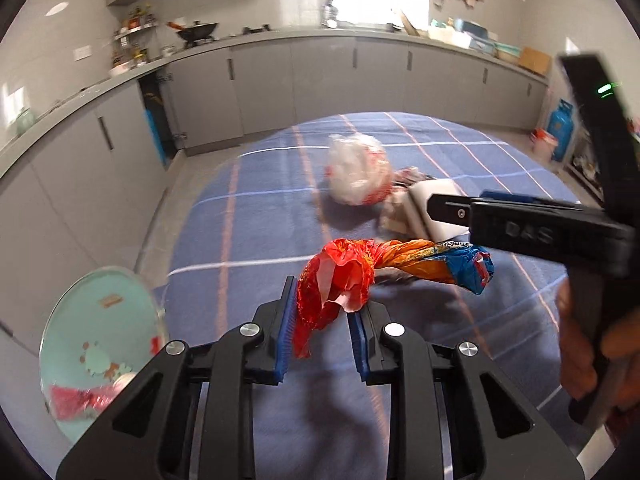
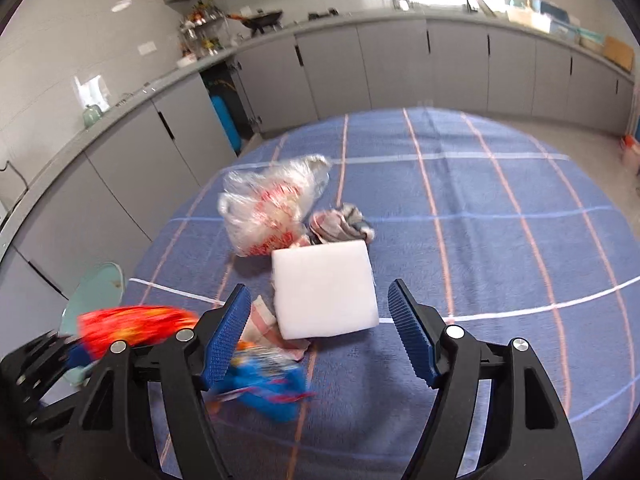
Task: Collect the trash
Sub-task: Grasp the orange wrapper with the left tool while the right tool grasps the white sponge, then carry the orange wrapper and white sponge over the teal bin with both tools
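Observation:
My left gripper (image 1: 322,304) holds the red end of a crumpled red, orange and blue snack wrapper (image 1: 384,268) between its blue pads, above the blue checked tablecloth (image 1: 256,240). The wrapper also shows blurred in the right wrist view (image 2: 136,326). My right gripper (image 2: 320,320) is open and empty, its jaws wide apart just short of a white foam block (image 2: 324,290). It shows from the side in the left wrist view (image 1: 440,208). A clear plastic bag with red print (image 2: 268,204), a crumpled cloth wad (image 2: 340,222) and a paper scrap (image 2: 264,324) lie around the block.
A pale green trash bin (image 1: 100,352) with scraps inside stands beside the table at the lower left; it shows in the right wrist view (image 2: 96,292) too. Grey kitchen cabinets and a counter (image 1: 280,72) run behind the table. A blue gas cylinder (image 1: 562,128) stands at the far right.

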Motion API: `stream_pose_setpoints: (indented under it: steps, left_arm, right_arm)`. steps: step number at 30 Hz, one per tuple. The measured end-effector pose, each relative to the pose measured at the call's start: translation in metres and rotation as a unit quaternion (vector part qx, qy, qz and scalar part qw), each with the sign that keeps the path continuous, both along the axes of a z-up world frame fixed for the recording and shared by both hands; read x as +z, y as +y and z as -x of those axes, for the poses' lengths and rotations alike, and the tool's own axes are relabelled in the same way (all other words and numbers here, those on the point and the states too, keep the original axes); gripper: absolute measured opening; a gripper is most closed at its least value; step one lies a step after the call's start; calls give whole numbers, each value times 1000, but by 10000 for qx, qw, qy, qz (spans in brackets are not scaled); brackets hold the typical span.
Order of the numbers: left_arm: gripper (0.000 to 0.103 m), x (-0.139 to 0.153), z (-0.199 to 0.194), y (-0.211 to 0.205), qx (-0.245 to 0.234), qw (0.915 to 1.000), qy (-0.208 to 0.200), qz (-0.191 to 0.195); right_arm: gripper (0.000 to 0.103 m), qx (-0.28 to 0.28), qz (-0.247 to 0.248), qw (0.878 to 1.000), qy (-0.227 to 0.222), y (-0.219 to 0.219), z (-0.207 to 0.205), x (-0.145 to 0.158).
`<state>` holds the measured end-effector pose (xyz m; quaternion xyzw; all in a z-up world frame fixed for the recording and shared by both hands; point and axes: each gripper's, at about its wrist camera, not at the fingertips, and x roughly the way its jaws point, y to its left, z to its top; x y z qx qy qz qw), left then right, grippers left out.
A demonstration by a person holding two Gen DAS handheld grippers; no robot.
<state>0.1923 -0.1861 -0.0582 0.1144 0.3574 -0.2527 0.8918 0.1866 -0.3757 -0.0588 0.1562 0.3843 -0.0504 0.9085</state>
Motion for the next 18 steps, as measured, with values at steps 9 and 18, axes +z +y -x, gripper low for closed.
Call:
stream_pose_setpoints:
  steps: [9,18]
  left_arm:
    - [25,18,-1,62,1011,9940,-279,308]
    - [25,34,2,94,1475,9869,-578,319]
  right_arm:
    - [55,-109,226,9992,325,15,-4,-14]
    - [51,-448,941,9945,-49,43,31,16]
